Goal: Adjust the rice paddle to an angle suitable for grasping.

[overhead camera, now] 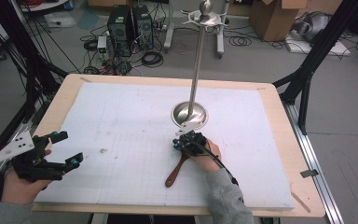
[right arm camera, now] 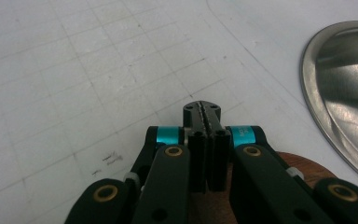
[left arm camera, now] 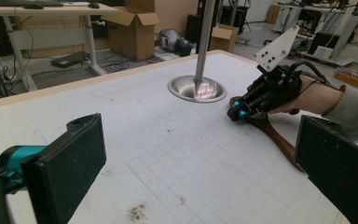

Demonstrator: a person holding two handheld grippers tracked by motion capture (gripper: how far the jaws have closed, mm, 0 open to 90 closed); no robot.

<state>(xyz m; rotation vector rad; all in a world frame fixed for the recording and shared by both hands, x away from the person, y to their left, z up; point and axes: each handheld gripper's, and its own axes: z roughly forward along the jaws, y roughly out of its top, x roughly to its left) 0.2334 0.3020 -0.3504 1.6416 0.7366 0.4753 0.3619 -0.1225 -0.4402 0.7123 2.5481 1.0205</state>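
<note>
From above, your left claw [overhead camera: 70,148] hovers spread at the counter's [overhead camera: 279,121] left edge. Its own view shows your right claw [left arm camera: 238,113] beside the steel stand base [left arm camera: 196,88]. Right view: jaws pressed together over the wooden spoon [right arm camera: 303,169].

spoon [overhead camera: 175,171] before stand base [overhead camera: 189,113], on mat [overhead camera: 121,121]
</note>
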